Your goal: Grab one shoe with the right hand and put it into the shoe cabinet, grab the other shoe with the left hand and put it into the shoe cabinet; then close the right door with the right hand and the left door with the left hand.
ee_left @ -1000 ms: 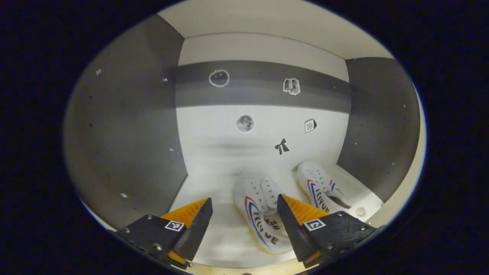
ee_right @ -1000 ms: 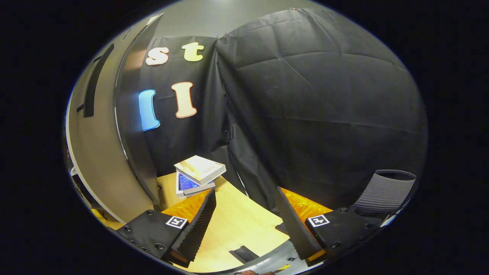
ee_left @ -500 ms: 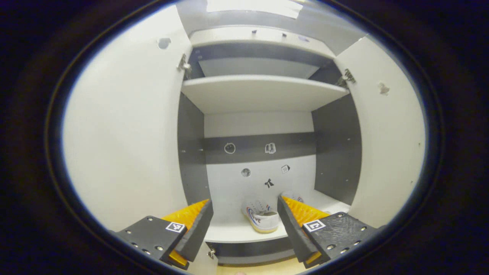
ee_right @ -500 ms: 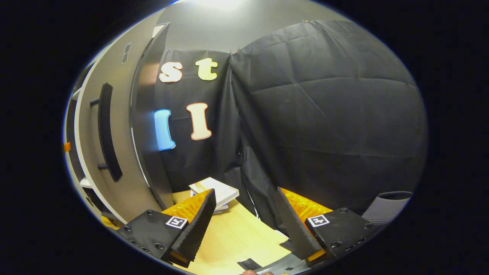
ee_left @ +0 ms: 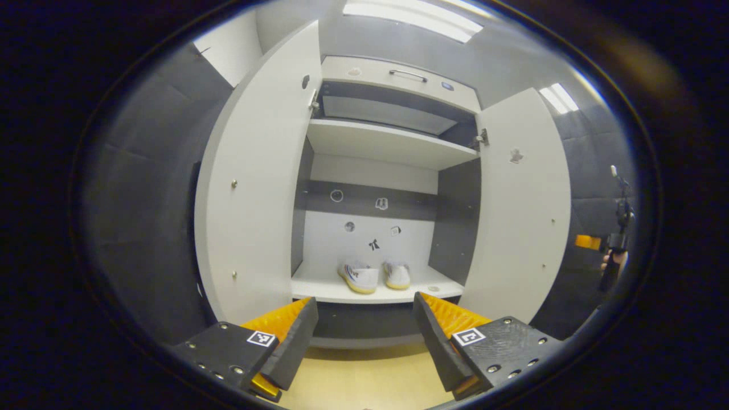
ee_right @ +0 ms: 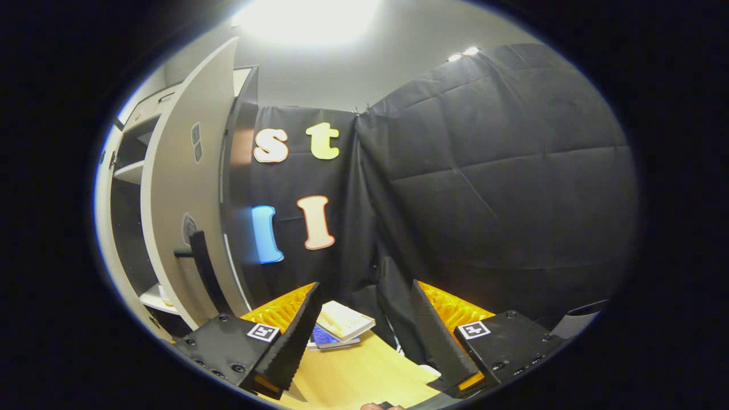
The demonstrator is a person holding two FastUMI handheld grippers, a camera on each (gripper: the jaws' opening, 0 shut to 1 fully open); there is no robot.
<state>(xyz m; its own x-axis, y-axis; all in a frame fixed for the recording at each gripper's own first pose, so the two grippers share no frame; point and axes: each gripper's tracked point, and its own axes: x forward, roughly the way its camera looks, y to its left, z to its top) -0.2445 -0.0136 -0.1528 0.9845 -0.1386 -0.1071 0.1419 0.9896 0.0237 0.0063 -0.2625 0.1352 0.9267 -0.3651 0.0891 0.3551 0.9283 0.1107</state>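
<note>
Shoes (ee_left: 373, 275), 2 of them, sit side by side on the shoe cabinet (ee_left: 376, 287) lower shelf. I see the left door (ee_left: 250, 188) and right door (ee_left: 521, 210) swung wide. My left gripper (ee_left: 364, 333) hangs released, facing the cabinet; my right gripper (ee_right: 364, 336), fingers spread and empty, sits beside the right door's handle (ee_right: 204, 273).

2 shoes side by side on the bottom shelf of the open shoe cabinet (ee_left: 393, 142)

In the left gripper view, 1 shoe (ee_left: 359, 277) sits left of the other shoe (ee_left: 397, 274), near the shelf's front edge, between left door (ee_left: 256, 188) and right door (ee_left: 521, 210); in the right gripper view, books (ee_right: 342, 326) lie on the table (ee_right: 364, 376) beyond that door, by the booth wall
</note>
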